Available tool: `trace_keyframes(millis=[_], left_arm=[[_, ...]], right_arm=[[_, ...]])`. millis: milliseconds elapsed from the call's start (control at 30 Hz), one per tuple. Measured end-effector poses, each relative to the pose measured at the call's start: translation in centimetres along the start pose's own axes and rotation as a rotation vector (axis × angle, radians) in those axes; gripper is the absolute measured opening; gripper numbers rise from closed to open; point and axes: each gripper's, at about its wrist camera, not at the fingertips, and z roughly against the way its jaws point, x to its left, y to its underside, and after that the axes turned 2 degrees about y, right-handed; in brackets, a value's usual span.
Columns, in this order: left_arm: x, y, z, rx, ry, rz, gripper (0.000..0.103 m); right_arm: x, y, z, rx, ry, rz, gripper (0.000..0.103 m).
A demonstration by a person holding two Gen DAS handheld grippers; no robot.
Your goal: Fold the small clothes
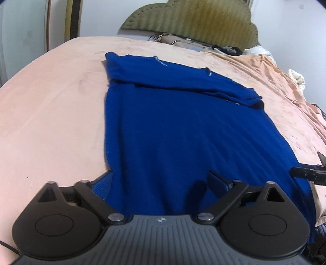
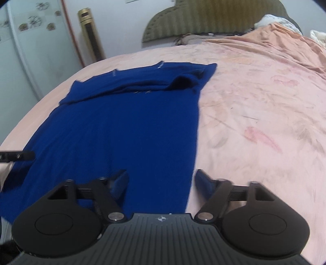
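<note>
Shirt (image 1: pixel 179 126) of deep blue lies flat on the pink bed (image 1: pixel 51 114), filling the middle of the left wrist view; its long axis runs from the bottom of the frame up toward the green headboard (image 1: pixel 189 18) at the top. Sleeves are already turned in across the far end, making a thicker band in the upper middle of the frame.

At the lower left of that view, the left tongs (image 1: pixel 161 183) stand open, one finger at the shirt's left edge over the bed and the other over the cloth, so the near left corner of the hem sits between them. Whether either finger touches the fabric I cannot tell. A dark tip of the other tool pokes in at the right edge, near the opposite corner.

In the right wrist view the shirt occupies the left and centre, with its right edge running up the middle of the frame. The right tongs (image 2: pixel 161 181) are spread open too, at the bottom centre, straddling that edge: left finger over blue cloth, right finger over the bed. They grip nothing yet.

Both tools look about equally near the hem, one per corner. My judgement is that the coming move is a lengthwise fold, carrying the hem away along the long axis toward the sleeve band.
</note>
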Motion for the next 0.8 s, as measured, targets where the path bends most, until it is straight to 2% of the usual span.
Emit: trace_keyframes(millis=[33, 100, 167, 300, 400, 467, 500, 567, 600, 633, 667, 700, 733, 800], left_arm=[[-0.3, 0.1, 0.0, -0.001, -0.020, -0.012, 0.068], [-0.8, -0.1, -0.2, -0.006, -0.073, -0.042, 0.035], [-0.5, -0.4, -0.1, -0.001, -0.056, -0.022, 0.014], [-0.6, -1.3, 0.0, -0.023, -0.053, -0.015, 0.010], [-0.9, -2.4, -0.1, -0.071, -0.074, -0.034, 0.009], [-1.0, -2.9, -0.5, -0.106, -0.115, -0.049, 0.009], [-0.9, -3.2, -0.9, -0.095, -0.135, -0.050, 0.009], [-0.3, -3.5, -1.2, -0.066, -0.115, -0.017, 0.009], [0.0, -3.4, -1.0, -0.064, -0.103, 0.005, 0.010], [0.3, -3.2, -0.7, -0.060, -0.097, 0.012, 0.010], [0.5, -3.0, -0.2, -0.057, -0.096, 0.016, 0.012], [0.8, -2.7, 0.2, -0.055, -0.098, 0.020, 0.020], [1.1, -2.3, 0.8, -0.053, -0.100, 0.028, 0.026], [1.9, -1.3, 2.0, -0.050, -0.093, 0.047, 0.065]], right_arm=[[0.4, 0.2, 0.1, -0.002, 0.004, 0.017, 0.046], [0.9, 0.2, 0.0, -0.005, 0.014, 0.044, 0.024], [0.6, -0.1, 0.0, -0.011, -0.005, 0.015, 0.008], [0.2, -1.4, 0.1, -0.063, -0.001, 0.002, 0.007], [-0.4, -2.9, 0.0, -0.103, 0.012, -0.003, 0.006], [-0.6, -3.9, -0.3, -0.130, 0.045, 0.008, 0.006], [-0.8, -4.2, -0.6, -0.132, 0.059, 0.012, 0.006], [-1.0, -4.5, -1.2, -0.110, 0.061, 0.005, 0.009], [-1.0, -4.4, -1.3, -0.095, 0.055, -0.002, 0.022], [-0.9, -4.2, -1.3, -0.089, 0.056, -0.001, 0.022], [-1.0, -3.8, -1.2, -0.088, 0.062, -0.002, 0.034], [-1.1, -3.5, -1.0, -0.084, 0.062, -0.007, 0.050], [-1.2, -3.1, -0.8, -0.082, 0.062, -0.015, 0.053], [-1.7, -2.2, -0.2, -0.069, 0.043, -0.044, 0.054]])
